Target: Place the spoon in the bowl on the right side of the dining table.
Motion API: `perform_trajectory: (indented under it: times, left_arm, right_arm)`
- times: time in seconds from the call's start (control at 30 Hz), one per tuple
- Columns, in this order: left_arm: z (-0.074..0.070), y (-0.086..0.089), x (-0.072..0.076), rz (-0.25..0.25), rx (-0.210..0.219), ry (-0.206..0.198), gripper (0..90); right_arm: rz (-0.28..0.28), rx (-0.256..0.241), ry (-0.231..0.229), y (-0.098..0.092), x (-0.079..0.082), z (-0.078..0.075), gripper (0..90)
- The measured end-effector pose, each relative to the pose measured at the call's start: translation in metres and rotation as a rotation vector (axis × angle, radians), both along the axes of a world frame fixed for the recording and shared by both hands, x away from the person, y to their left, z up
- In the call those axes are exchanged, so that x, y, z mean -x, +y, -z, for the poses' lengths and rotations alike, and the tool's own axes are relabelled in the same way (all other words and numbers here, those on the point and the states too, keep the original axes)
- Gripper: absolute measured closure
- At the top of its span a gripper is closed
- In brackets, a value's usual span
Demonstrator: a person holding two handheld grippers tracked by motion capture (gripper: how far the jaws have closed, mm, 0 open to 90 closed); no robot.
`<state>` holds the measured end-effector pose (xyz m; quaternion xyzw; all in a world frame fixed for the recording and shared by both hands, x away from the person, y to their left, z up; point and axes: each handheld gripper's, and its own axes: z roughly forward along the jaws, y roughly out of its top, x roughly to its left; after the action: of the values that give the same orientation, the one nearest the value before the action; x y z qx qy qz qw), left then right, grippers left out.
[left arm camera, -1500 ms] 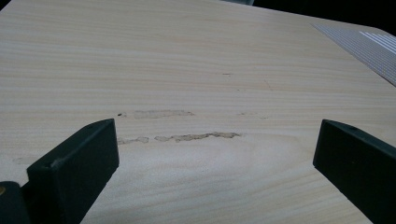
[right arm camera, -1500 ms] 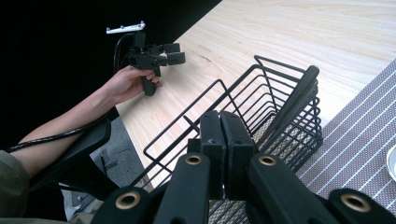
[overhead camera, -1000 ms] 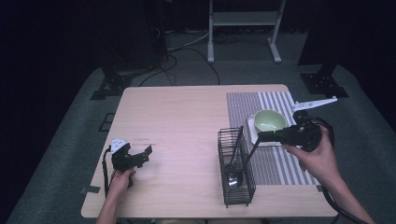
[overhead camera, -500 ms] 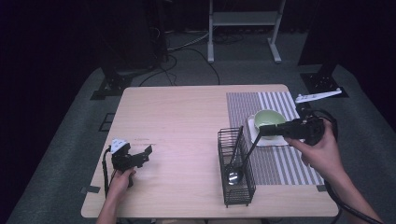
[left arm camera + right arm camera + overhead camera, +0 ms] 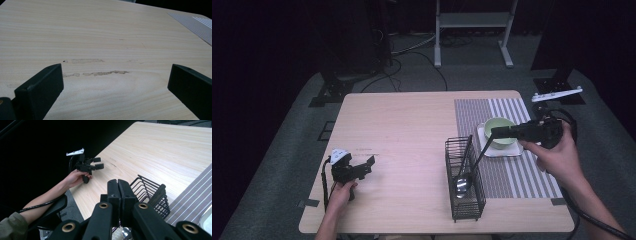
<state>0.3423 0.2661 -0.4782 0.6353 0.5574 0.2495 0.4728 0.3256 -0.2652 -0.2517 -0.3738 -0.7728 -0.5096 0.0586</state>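
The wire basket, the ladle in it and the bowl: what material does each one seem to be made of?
The wire basket looks like thin metal wire with a matte black coating, seen as an open grid. The ladle seems polished metal at its shiny bowl, with a dark handle, perhaps plastic. The bowl looks like glazed ceramic or plastic, smooth pale green; I cannot tell which.

A pale green bowl [image 5: 502,124] is sitting right by the tips of the right gripper [image 5: 494,132], resting on a white tray [image 5: 507,151]. A striped placemat [image 5: 507,107] is lying beneath that gripper. Faint stains [image 5: 105,73] are showing on the wooden table [image 5: 402,125] just ahead of the left gripper [image 5: 368,166], between its jaws.
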Motion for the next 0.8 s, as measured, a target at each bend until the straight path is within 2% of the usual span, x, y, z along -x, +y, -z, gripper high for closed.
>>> perform_trajectory:
  times: [0.17,0.6,0.8]
  left_arm:
    - [0.0,0.0,0.0,-0.001,0.001,0.0,0.0]
    - [0.0,0.0,0.0,0.0,0.002,0.0,0.0]
    - [0.0,0.0,0.0,0.0,0.0,0.001,0.0]
  right_arm:
    - [0.002,-0.018,0.004,-0.002,-0.002,-0.004,88.6]
    - [0.021,-0.027,0.007,-0.005,-0.009,-0.015,88.6]
    - [0.045,-0.035,0.007,-0.012,-0.013,-0.02,88.6]
